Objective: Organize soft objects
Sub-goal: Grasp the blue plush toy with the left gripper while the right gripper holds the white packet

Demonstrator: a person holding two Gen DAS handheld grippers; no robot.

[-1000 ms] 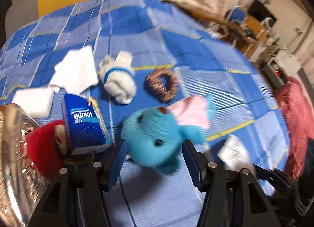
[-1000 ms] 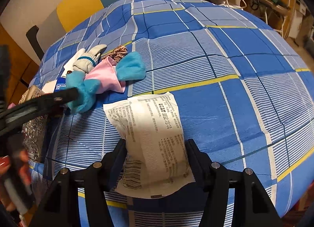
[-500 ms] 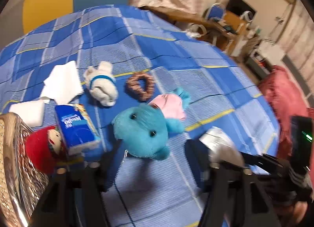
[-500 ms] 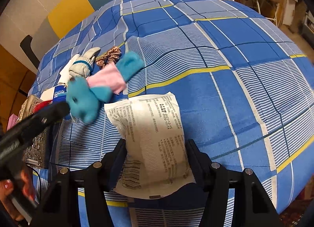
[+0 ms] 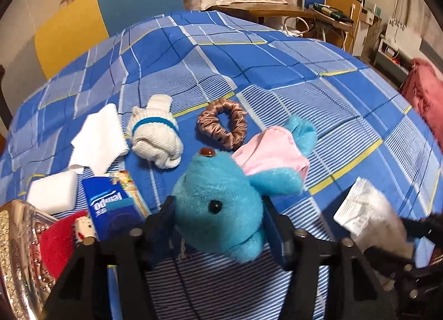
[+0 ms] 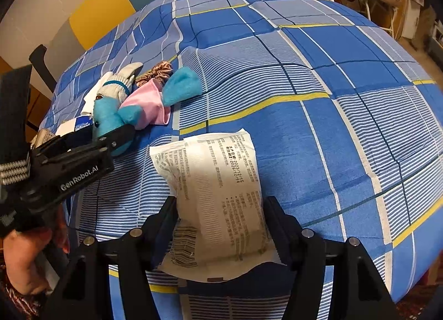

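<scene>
My left gripper [image 5: 218, 223] is shut on the head of a blue plush toy [image 5: 221, 195] in a pink shirt; it also shows in the right wrist view [image 6: 108, 117]. My right gripper [image 6: 221, 225] is shut on a white printed soft packet [image 6: 216, 189], held above the blue plaid cloth [image 6: 304, 70]; the packet shows at the right of the left wrist view [image 5: 365, 209]. A rolled white sock with a blue band [image 5: 155, 137], a brown scrunchie [image 5: 223, 123] and a folded white cloth [image 5: 99, 140] lie behind the toy.
A blue tissue pack [image 5: 110, 206], a white sponge block [image 5: 52, 192] and a red soft thing [image 5: 59, 239] lie at the left beside a shiny metal basket [image 5: 13, 250]. A yellow and blue chair [image 5: 105, 15] stands behind. A desk [image 5: 318, 12] stands at the back right.
My left gripper has closed in on the blue plush toy's head and now grips it. The right gripper still holds the packet in about the same place.
</scene>
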